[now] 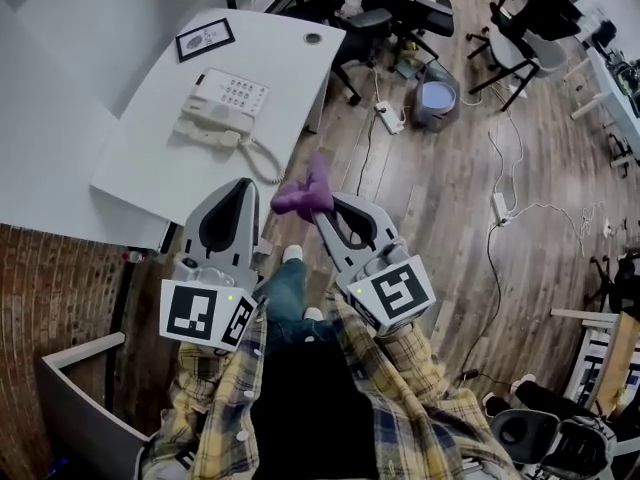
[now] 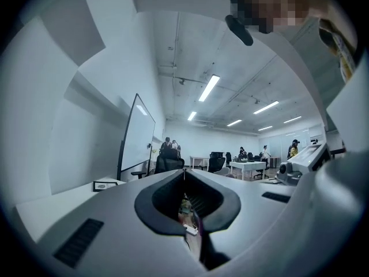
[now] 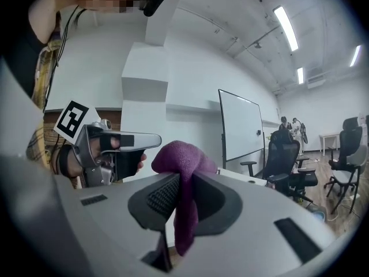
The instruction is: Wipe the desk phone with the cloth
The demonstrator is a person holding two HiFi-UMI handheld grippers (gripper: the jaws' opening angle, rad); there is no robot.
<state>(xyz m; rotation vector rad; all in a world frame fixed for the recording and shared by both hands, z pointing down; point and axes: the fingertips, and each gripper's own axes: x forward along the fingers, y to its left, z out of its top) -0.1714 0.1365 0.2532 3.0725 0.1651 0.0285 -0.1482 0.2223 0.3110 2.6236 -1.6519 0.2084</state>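
A beige desk phone [image 1: 223, 108] lies on the white desk [image 1: 160, 168], its handset in front and a coiled cord trailing toward the desk's near edge. My right gripper [image 1: 322, 208] is shut on a purple cloth [image 1: 303, 196], which bulges above the tips and hangs down between the jaws in the right gripper view, cloth [image 3: 181, 180]. My left gripper [image 1: 240, 190] is shut with nothing in it, hovering over the desk's near corner, short of the phone. In the left gripper view the jaws [image 2: 184, 172] meet at the tips.
A framed picture [image 1: 204, 39] lies at the desk's far corner. Office chairs [image 1: 385, 13], a round grey bin [image 1: 436, 98], power strips and cables [image 1: 500, 208] sit on the wooden floor to the right. A brick wall runs at the lower left.
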